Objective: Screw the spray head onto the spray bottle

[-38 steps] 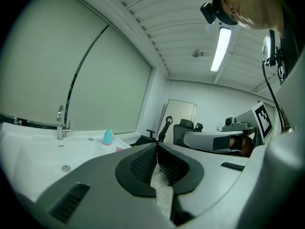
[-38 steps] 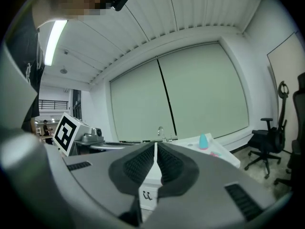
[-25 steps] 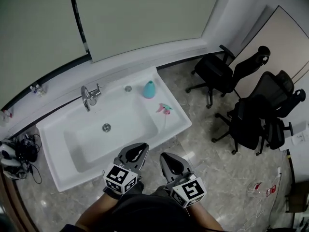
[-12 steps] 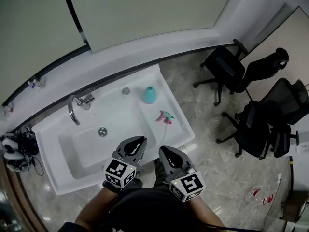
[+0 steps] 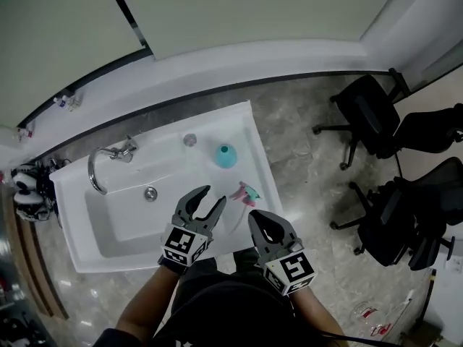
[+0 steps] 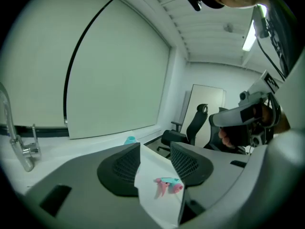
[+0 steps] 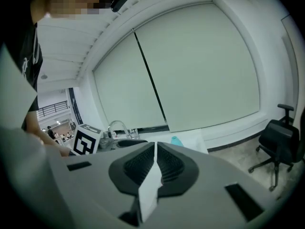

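A teal spray bottle [image 5: 226, 155] stands upright, without its head, on the white sink's right ledge [image 5: 253, 139]. The pink and teal spray head [image 5: 246, 194] lies on that ledge nearer to me. My left gripper [image 5: 213, 195] hovers just left of the spray head; its jaws have just been opening and hold nothing. In the left gripper view the spray head [image 6: 167, 185] shows beyond the gap of the left gripper [image 6: 155, 159], with the bottle [image 6: 129, 140] farther back. My right gripper [image 5: 257, 217] is shut and empty, just short of the spray head. The right gripper view shows the right gripper [image 7: 156, 160] and the bottle [image 7: 176, 140].
A chrome faucet [image 5: 107, 159] and a drain [image 5: 150, 192] sit at the basin's left. Black office chairs [image 5: 369, 114] stand on the marble floor to the right. Cables and small items [image 5: 27, 194] lie left of the sink. A window ledge [image 5: 217, 63] runs behind.
Both grippers have moved forward over the sink's front edge toward the spray head. The left jaws have gone from shut to apart. The right jaws stay shut.
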`<state>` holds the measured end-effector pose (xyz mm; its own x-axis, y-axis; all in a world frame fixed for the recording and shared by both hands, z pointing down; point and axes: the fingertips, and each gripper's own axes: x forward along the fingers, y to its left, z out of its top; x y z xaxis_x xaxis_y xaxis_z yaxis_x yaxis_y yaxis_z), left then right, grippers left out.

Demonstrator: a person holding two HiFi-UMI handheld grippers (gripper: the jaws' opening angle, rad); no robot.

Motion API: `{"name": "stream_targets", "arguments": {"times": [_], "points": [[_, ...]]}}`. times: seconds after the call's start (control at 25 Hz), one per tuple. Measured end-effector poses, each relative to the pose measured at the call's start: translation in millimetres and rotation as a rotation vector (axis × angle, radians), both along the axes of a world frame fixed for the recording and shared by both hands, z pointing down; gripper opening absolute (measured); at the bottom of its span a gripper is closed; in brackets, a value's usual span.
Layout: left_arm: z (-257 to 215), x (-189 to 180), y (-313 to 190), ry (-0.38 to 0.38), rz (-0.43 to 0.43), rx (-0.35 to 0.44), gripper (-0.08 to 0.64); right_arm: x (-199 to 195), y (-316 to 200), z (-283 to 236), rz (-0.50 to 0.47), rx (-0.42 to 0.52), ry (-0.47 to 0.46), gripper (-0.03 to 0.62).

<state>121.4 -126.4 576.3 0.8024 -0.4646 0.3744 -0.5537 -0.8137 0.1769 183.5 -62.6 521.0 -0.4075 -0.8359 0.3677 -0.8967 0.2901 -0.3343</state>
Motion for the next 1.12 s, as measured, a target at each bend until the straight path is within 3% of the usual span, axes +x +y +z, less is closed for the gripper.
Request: {"name": "stream_targets", "arguments": {"times": [0.12,0.28,0.6,0.84,1.12], "points": [[40.5,7.0,-27.8,-0.069,0.031,0.063,0.256,8.9,-8.1,20.2,-0.028,-0.037,-0.002,-0.006],[108.4,13.3,-70.1,-0.142,0.049,0.077,0.366,13.1,-9.9,58.7,-0.063,-0.127,0.016,-0.006],[165.6,45.6,-103.2,-0.137,0.147,0.076,0.496,35.4,-25.5,132.9,-0.052,-0.234,0.049,-0.006],[174.4,61.7,-120.1,-0.161,0.2,0.128,0.497,34.6,-40.5,150.4,-0.077,-0.245,0.04,-0.006],[195.8,68.1,-125.0,-0.228,0.251,0.113,0.497,36.2,-45.9,166.3,-0.083,-0.267,0.044,-0.006]]}}
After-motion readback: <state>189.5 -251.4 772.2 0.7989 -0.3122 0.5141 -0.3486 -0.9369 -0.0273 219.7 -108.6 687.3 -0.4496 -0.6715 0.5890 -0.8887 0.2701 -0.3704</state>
